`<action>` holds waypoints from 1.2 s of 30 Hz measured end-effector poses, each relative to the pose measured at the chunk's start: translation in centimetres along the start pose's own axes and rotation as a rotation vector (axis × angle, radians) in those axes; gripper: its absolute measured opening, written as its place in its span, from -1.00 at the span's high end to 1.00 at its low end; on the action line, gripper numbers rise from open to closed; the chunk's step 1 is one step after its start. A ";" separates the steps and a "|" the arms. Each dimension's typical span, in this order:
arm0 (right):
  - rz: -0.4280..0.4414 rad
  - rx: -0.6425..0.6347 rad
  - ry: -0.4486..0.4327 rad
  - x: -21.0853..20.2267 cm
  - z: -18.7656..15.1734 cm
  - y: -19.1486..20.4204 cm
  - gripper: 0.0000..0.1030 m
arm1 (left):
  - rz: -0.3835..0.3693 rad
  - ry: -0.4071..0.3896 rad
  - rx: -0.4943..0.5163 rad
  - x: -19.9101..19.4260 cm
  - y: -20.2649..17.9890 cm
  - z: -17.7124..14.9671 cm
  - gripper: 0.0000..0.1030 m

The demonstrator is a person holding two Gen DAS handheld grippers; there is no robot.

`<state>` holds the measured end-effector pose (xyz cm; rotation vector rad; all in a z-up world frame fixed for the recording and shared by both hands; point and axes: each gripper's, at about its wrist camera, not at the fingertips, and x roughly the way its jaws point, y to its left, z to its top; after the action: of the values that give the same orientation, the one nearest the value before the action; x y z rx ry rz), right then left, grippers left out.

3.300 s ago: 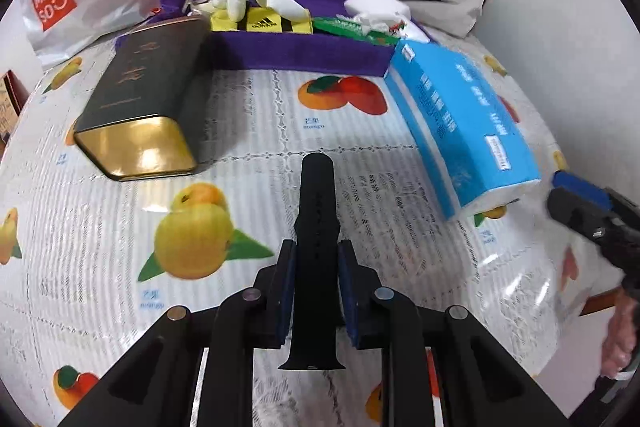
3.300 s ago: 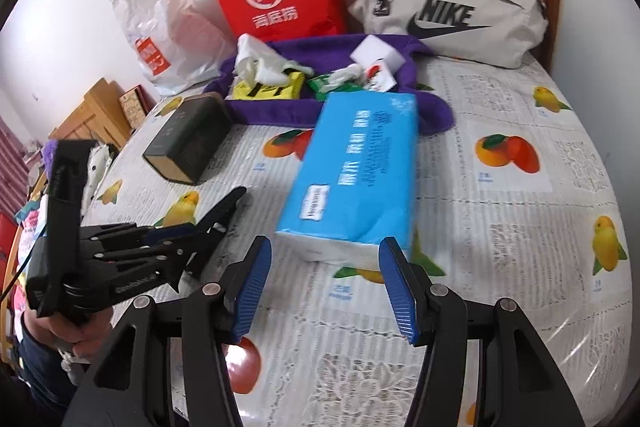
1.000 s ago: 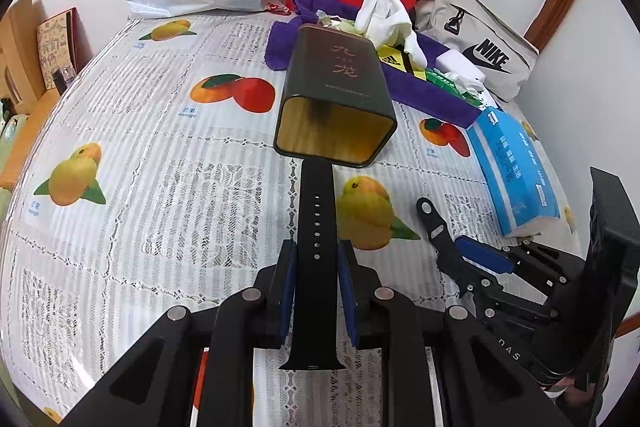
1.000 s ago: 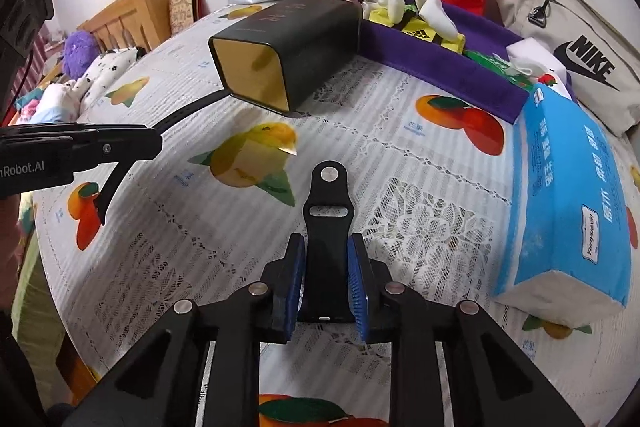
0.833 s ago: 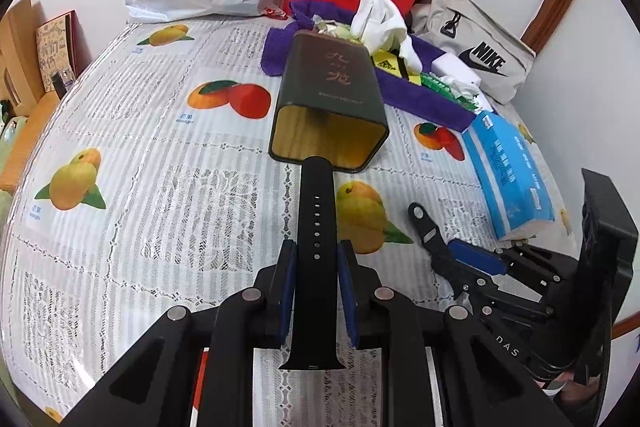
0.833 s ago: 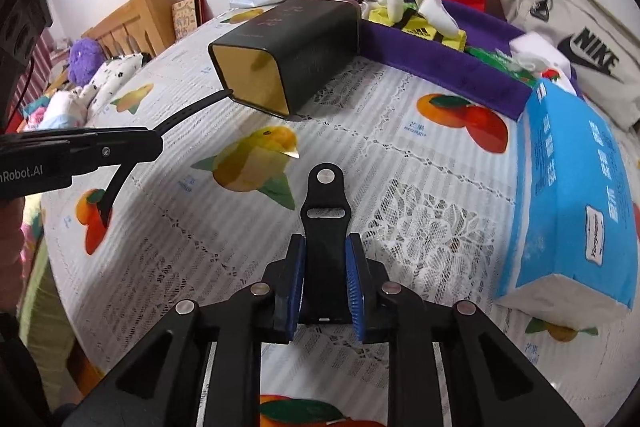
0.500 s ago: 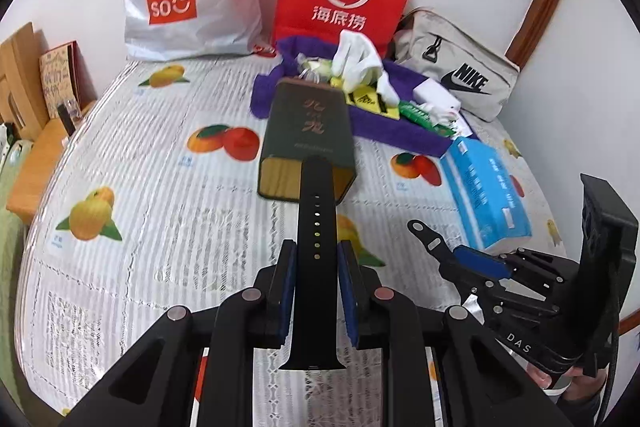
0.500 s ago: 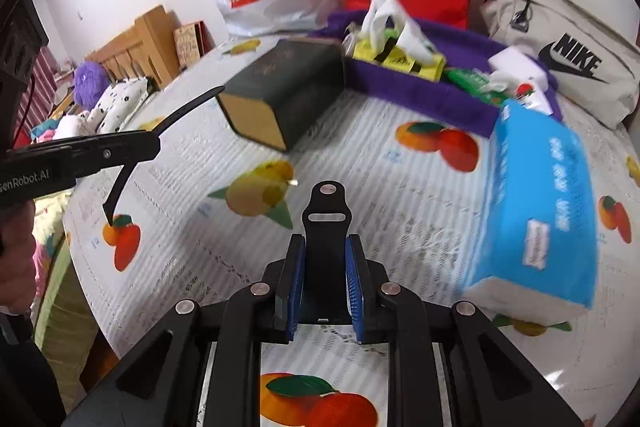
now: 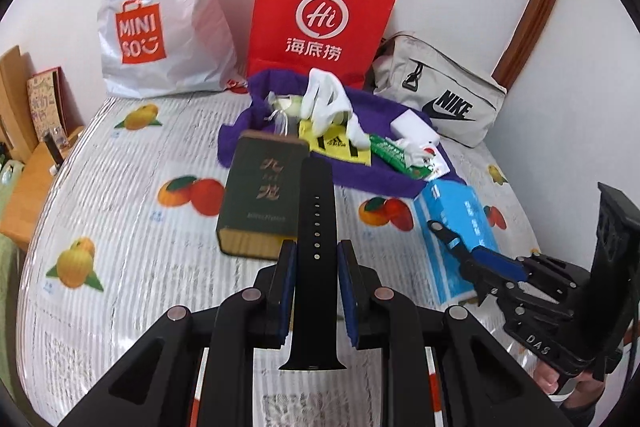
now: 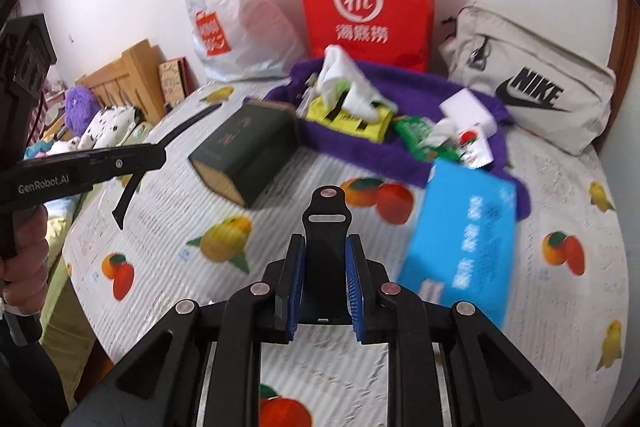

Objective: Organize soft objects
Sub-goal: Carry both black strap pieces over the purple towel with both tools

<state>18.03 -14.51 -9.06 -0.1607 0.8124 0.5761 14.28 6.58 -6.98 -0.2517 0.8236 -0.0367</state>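
My left gripper (image 9: pixel 315 259) is shut on a long black watch strap (image 9: pixel 316 211) with a row of holes, held above the table. My right gripper (image 10: pixel 325 263) is shut on a short black strap piece (image 10: pixel 326 227) with a slot and a stud; this gripper also shows in the left wrist view (image 9: pixel 472 259). The left gripper shows at the left of the right wrist view (image 10: pixel 132 163). A purple towel (image 9: pixel 368 171) at the back holds white socks (image 9: pixel 324 103), a yellow packet (image 9: pixel 336 145) and small packets.
A dark green and gold box (image 9: pixel 260 199) lies in the middle of the fruit-print tablecloth (image 9: pixel 120 227). A blue tissue pack (image 9: pixel 456 223) lies to the right. A red paper bag (image 9: pixel 324 15), a white Miniso bag (image 9: pixel 160 19) and a grey Nike pouch (image 9: pixel 440 103) stand along the wall.
Both grippers have risen and pulled back from the table, each still holding its strap piece. The box and tissue pack look smaller and farther off.
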 end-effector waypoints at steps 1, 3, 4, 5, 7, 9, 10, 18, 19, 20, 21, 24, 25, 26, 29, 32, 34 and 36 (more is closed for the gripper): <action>-0.003 0.003 -0.002 -0.1 0.3 -0.3 0.60 | 0.001 -0.002 0.003 0.1 -0.2 0.3 0.61; -0.010 0.011 -0.011 -0.2 1.0 -1.0 0.60 | 0.005 -0.007 0.009 0.3 -0.4 1.1 0.61; -0.013 0.014 -0.015 -0.2 1.3 -1.3 0.60 | 0.009 -0.010 0.011 0.4 -0.5 1.4 0.61; -0.016 0.016 -0.020 -0.3 1.7 -1.6 0.60 | 0.017 -0.013 0.012 0.6 -0.6 1.9 0.61; -0.021 0.023 -0.030 -0.3 2.3 -2.2 0.60 | 0.019 -0.014 0.020 0.9 -0.7 2.5 0.61; -0.023 0.031 -0.037 -0.1 3.1 -3.0 0.60 | 0.020 -0.015 0.017 1.3 -0.6 3.3 0.61; -0.024 0.035 -0.039 -0.1 3.4 -3.3 0.60 | 0.020 -0.015 0.021 1.5 -0.6 3.6 0.61; -0.036 0.045 -0.049 1.2 6.2 -5.6 0.60 | 0.048 -0.019 0.010 3.4 0.1 6.3 0.61; -0.038 0.048 -0.049 1.3 6.4 -5.8 0.60 | 0.046 -0.020 0.004 3.7 0.3 6.7 0.61; -0.041 0.051 -0.050 1.5 6.7 -6.0 0.60 | 0.043 -0.019 0.004 4.0 0.4 7.0 0.61; -0.043 0.055 -0.051 1.8 7.1 -6.3 0.60 | 0.042 -0.016 0.004 4.3 0.4 7.3 0.61; -0.046 0.063 -0.056 2.4 8.1 -7.0 0.60 | 0.051 -0.011 0.012 5.3 0.5 8.3 0.61; -0.047 0.063 -0.058 2.6 8.4 -7.3 0.60 | 0.052 -0.009 0.014 5.7 0.6 8.7 0.61; -0.047 0.066 -0.061 2.8 8.7 -7.4 0.60 | 0.052 -0.008 0.016 6.0 0.6 9.0 0.61; -0.046 0.080 -0.064 3.8 9.8 -8.2 0.60 | 0.052 0.002 0.016 7.3 0.7 9.9 0.61; -0.041 0.088 -0.067 4.6 10.7 -8.6 0.60 | 0.050 0.010 0.017 8.3 0.8 10.7 0.61; -0.038 0.091 -0.069 5.3 11.4 -8.7 0.60 | 0.057 0.016 0.012 8.9 1.1 11.2 0.61; -0.041 0.092 -0.070 6.0 12.0 -8.8 0.60 | 0.054 0.021 0.009 9.5 1.3 11.7 0.61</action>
<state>33.73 -15.15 -5.93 -0.0723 0.7646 0.5021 29.14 9.04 -6.53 -0.2211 0.8507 0.0079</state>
